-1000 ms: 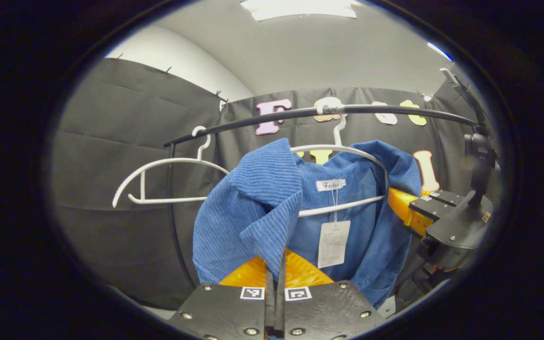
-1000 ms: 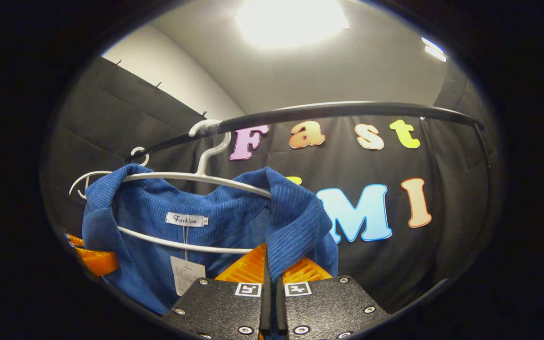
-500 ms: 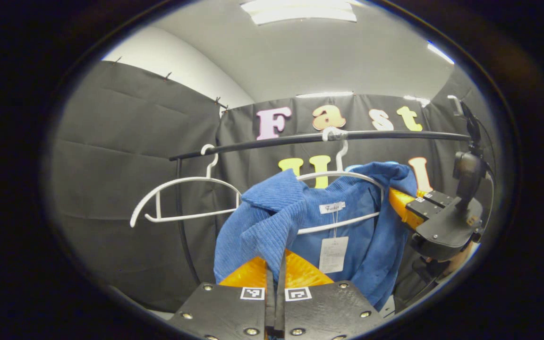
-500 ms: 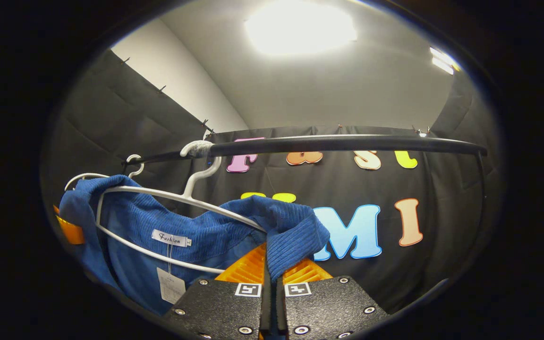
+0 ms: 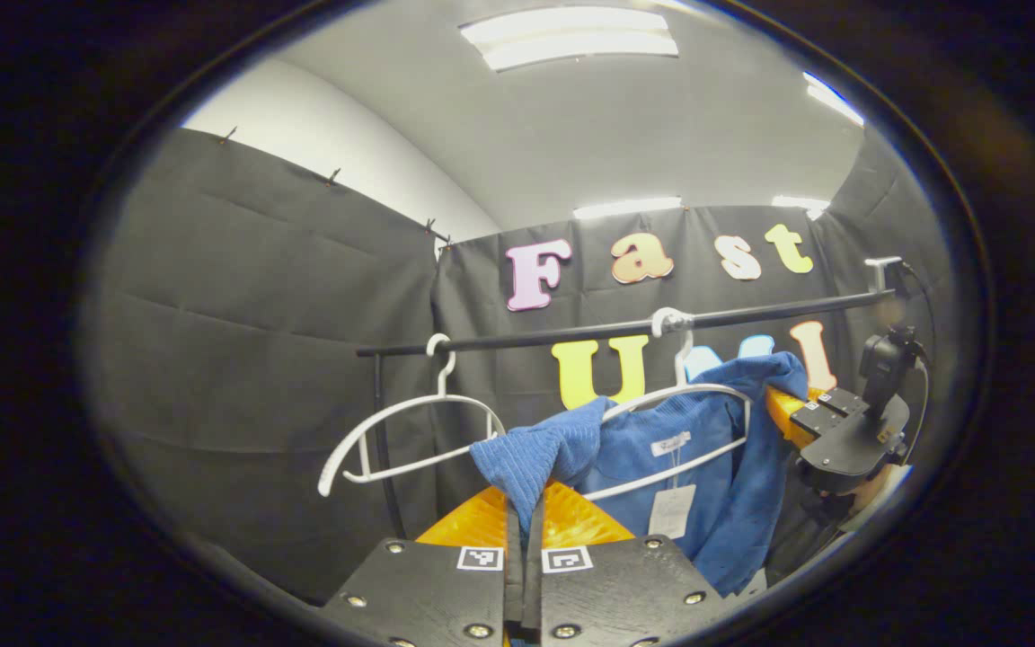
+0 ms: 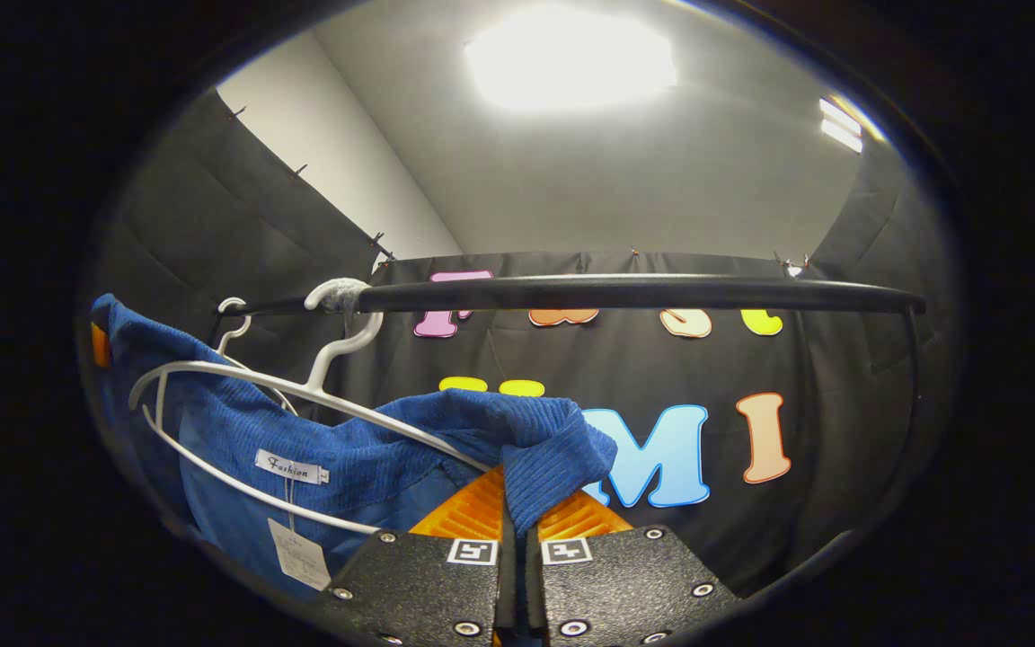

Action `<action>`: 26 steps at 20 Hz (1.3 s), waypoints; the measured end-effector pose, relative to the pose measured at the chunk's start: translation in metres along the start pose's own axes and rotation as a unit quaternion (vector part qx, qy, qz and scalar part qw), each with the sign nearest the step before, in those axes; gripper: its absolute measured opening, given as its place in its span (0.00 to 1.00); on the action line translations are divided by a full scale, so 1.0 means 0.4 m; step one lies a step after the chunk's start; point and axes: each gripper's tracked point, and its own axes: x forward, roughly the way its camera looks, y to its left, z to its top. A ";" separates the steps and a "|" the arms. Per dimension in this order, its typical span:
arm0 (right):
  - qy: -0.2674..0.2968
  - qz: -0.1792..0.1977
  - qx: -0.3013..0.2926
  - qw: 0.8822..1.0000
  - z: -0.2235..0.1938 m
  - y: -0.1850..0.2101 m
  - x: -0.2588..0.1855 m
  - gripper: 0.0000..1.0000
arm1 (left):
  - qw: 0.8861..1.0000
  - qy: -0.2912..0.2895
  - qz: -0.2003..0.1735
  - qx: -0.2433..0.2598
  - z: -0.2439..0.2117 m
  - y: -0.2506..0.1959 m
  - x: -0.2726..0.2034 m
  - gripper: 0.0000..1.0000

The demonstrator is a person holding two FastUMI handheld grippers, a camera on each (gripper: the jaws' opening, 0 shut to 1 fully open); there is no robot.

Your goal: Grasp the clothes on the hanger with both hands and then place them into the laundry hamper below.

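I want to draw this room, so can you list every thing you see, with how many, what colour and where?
Blue garment: one, blue, partly off its hanger, a paper tag hanging inside.
Hangers: two, white; one bare, one in the garment, both hooked on the rail.
Rail: one, black, across the booth above the garment.
Ceiling lights: several, white, overhead.
Left gripper: one, jaws shut on the garment's shoulder.
Right gripper: one, jaws shut on the other shoulder.

A black rail [image 5: 751, 314] carries two white hangers. The bare hanger [image 5: 410, 431] hooks near its post end. The other hanger [image 6: 302, 395] bears the blue garment [image 6: 374, 449].
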 end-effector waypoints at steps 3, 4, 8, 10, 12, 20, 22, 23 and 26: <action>-0.009 -0.003 -0.018 1.000 0.000 -0.024 0.020 0.04 | 1.000 -0.011 0.013 0.016 0.021 0.055 0.025 0.00; -0.010 -0.002 -0.025 1.000 -0.002 -0.032 0.024 0.04 | 1.000 -0.012 0.015 0.019 0.021 0.066 0.033 0.05; -0.018 0.003 -0.049 0.999 -0.009 -0.049 0.043 0.04 | 0.999 -0.012 0.016 0.033 0.012 0.099 0.074 0.05; -0.017 0.001 -0.054 0.998 -0.014 -0.052 0.056 0.04 | 0.999 -0.009 0.009 0.038 -0.008 0.107 0.109 0.05; -0.014 -0.001 -0.059 0.998 -0.023 -0.054 0.060 0.04 | 0.999 -0.003 0.002 0.038 -0.033 0.117 0.144 0.05; 0.031 -0.023 -0.071 0.997 -0.120 -0.121 0.110 0.04 | 0.999 0.023 -0.041 0.016 -0.130 0.091 0.270 0.05; 0.050 -0.031 -0.071 0.996 -0.166 -0.138 0.119 0.04 | 0.998 0.033 -0.050 0.014 -0.166 0.066 0.281 0.00; 0.056 -0.036 -0.072 0.995 -0.185 -0.150 0.116 0.04 | 0.998 0.035 -0.058 0.009 -0.180 0.053 0.281 0.05; 0.073 -0.044 -0.074 0.994 -0.226 -0.175 0.110 0.04 | 0.997 0.032 -0.069 -0.009 -0.202 0.035 0.276 0.01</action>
